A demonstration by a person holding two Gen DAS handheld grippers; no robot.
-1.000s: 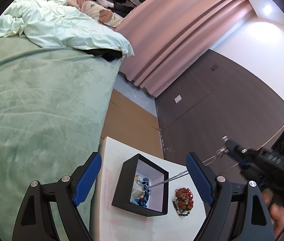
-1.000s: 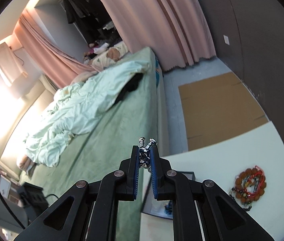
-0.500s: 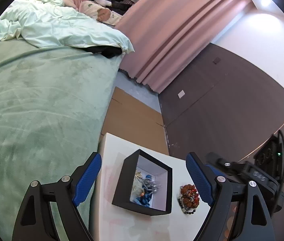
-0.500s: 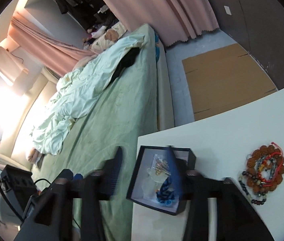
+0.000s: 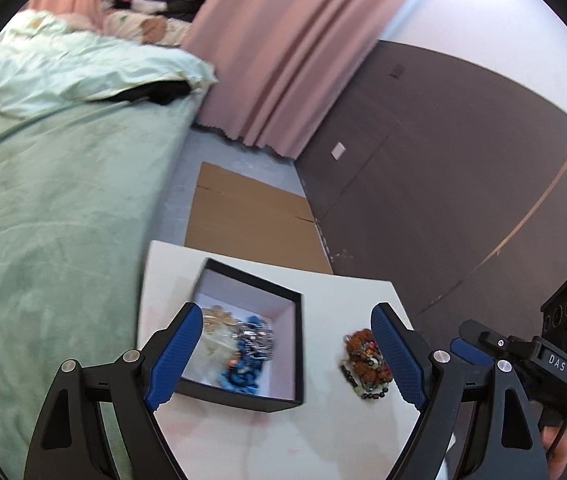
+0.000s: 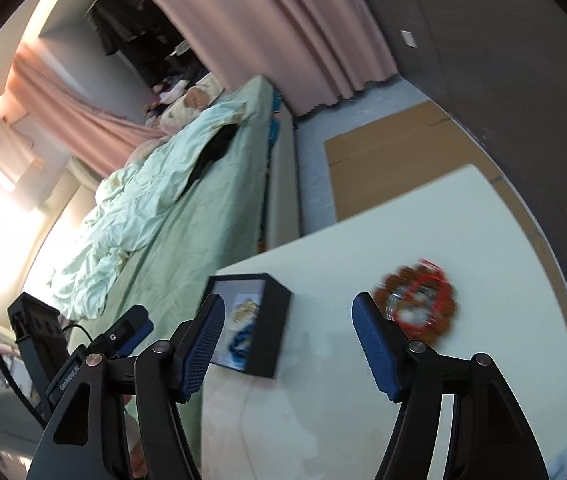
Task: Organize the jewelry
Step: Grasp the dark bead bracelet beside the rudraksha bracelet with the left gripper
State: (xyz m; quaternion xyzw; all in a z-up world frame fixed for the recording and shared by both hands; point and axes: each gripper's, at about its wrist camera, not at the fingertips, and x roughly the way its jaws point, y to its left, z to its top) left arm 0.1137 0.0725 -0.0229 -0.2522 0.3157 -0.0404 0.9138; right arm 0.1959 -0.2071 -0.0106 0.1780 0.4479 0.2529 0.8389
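Now box [image 5: 297, 344] on desk [image 5: 323, 432] holds blue beads [image 5: 243, 374]; bracelets [image 5: 365, 356] just beside box, likely next. Right gripper [image 6: 287, 340] jaws opening, empty; left gripper [image 5: 287, 356] jaws wide, empty, over box.

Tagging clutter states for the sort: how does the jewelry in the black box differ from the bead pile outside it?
The jewelry in the black box is contained by the box walls; the bead pile lies bare on the white table. The boxed pieces are blue, silvery and gold; the pile is reddish-brown beads with red and dark strands. The boxed pieces spread across the floor; the pile is one tight clump. Both are tangled heaps that neither gripper touches.
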